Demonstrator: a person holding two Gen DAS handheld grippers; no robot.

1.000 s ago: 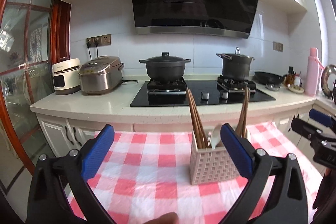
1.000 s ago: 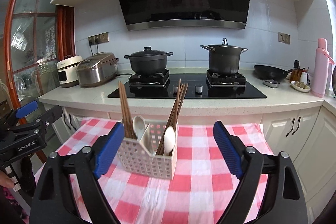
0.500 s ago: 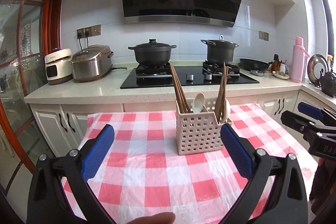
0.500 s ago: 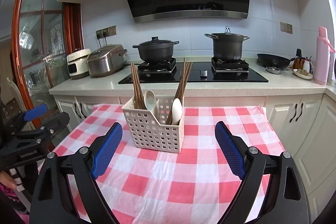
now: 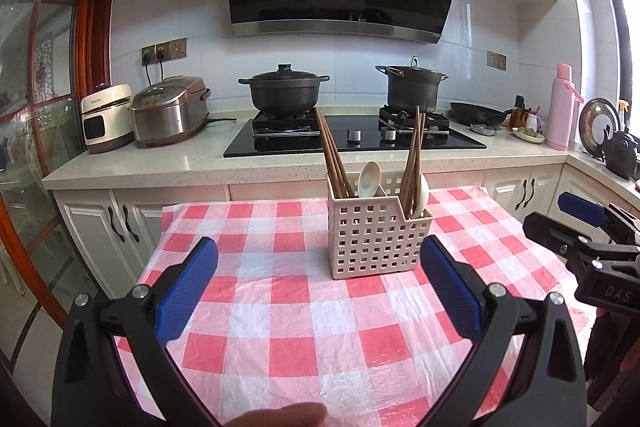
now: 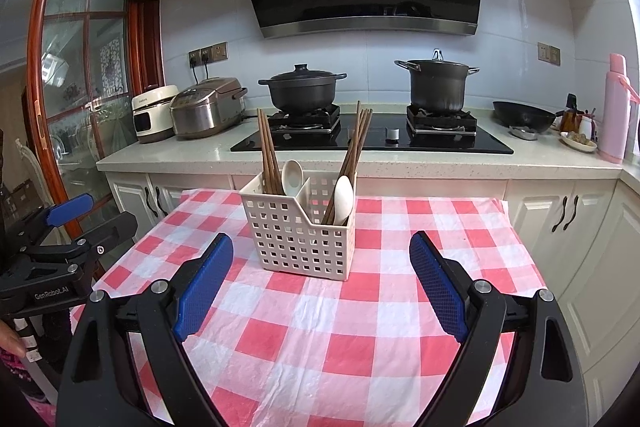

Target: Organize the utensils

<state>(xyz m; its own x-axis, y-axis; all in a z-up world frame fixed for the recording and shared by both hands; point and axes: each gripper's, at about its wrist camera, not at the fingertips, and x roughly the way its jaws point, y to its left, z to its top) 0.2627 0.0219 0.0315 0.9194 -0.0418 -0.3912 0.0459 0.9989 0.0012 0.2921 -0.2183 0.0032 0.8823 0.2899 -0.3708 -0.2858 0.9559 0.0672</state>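
Nearest the cameras, the left gripper (image 5: 318, 275) and the right gripper (image 6: 321, 273) both hang over the red-and-white checked plastic tablecloth (image 6: 360, 339) with jaws spread wide and nothing between them. The cloth looks thin and wrinkled, so I judge a careless push could make it slide or bunch under the load.

Just ahead stands the white perforated plastic utensil caddy (image 6: 298, 233), split by a divider into two compartments. In the right wrist view, the left compartment holds a bundle of long brown wooden chopsticks (image 6: 267, 157) and a white ceramic spoon (image 6: 291, 175); the right compartment holds more brown wooden chopsticks (image 6: 354, 151) and a second white spoon (image 6: 343, 198). The sticks lean outward and reach well above the rim. The likely risks: a jaw brushing those tall ends could tip the light caddy, and closing on a whole bundle could scatter sticks.

Beyond lies the pale stone kitchen counter (image 6: 360, 161).
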